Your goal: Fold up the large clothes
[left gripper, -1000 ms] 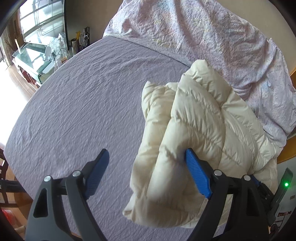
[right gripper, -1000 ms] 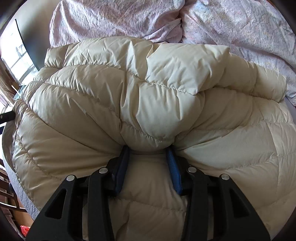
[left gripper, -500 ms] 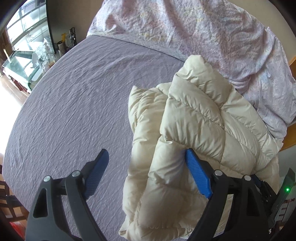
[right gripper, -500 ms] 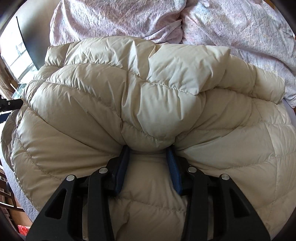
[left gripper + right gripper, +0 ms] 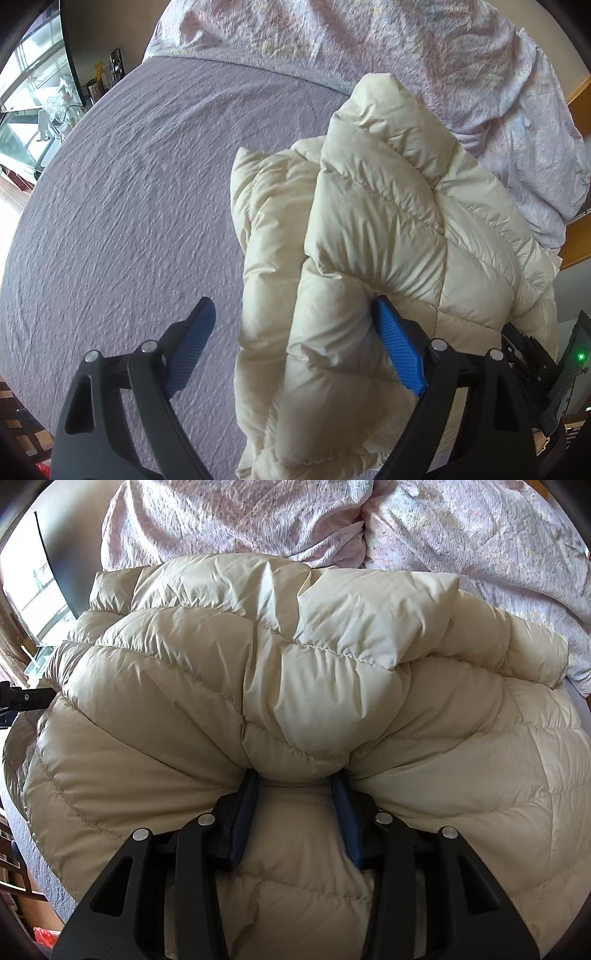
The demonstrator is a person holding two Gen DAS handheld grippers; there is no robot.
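The right gripper [image 5: 298,781] clenches a fold of the puffy cream quilted down jacket [image 5: 295,686]. The left gripper [image 5: 293,314] stands wide, its right pad apparently just touching the bunched jacket, which lies on the mauve bedsheet [image 5: 129,184] beside a rumpled pink floral duvet [image 5: 406,40].

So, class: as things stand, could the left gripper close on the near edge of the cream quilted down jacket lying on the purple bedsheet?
Probably yes. The left gripper has its jaws wide open, with a fold of the cream quilted down jacket already between them and nothing blocking.
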